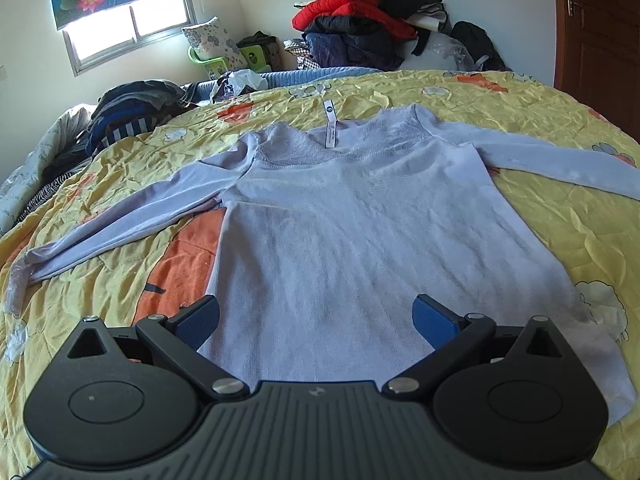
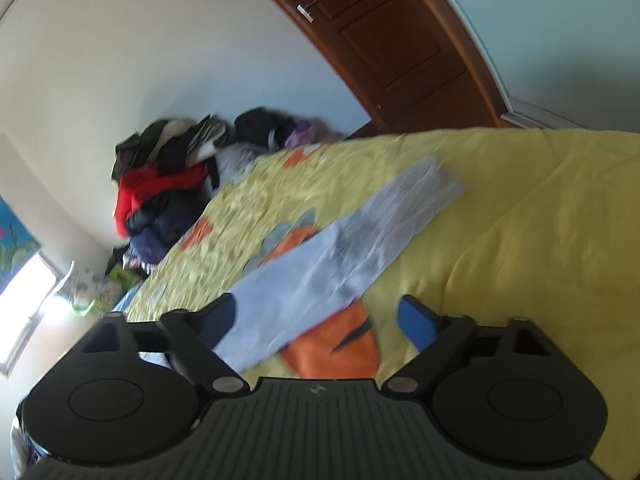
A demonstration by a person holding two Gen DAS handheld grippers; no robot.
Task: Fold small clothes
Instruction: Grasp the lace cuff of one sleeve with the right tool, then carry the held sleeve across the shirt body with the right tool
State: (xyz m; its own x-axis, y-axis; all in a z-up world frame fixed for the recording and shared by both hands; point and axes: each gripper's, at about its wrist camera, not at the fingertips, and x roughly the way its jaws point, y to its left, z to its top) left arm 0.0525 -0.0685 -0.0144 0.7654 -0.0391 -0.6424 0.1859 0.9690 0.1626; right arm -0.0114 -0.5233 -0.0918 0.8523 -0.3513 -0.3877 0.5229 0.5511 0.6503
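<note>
Lavender long-sleeve top (image 1: 360, 216) flat on yellow quilt (image 1: 120, 184), mid-frame. Left gripper (image 1: 316, 320) jaws apart over hem; right gripper (image 2: 316, 320) jaws apart above sleeve (image 2: 340, 256).

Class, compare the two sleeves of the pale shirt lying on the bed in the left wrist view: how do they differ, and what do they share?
The left-side sleeve shows whole, down to its crumpled cuff; the right-side sleeve runs out of the picture. The left-side sleeve slants down toward the camera; the right-side sleeve stretches out more sideways. Both are long, pale lilac, and lie flat on the yellow quilt, spread away from the shirt body, unfolded.
</note>
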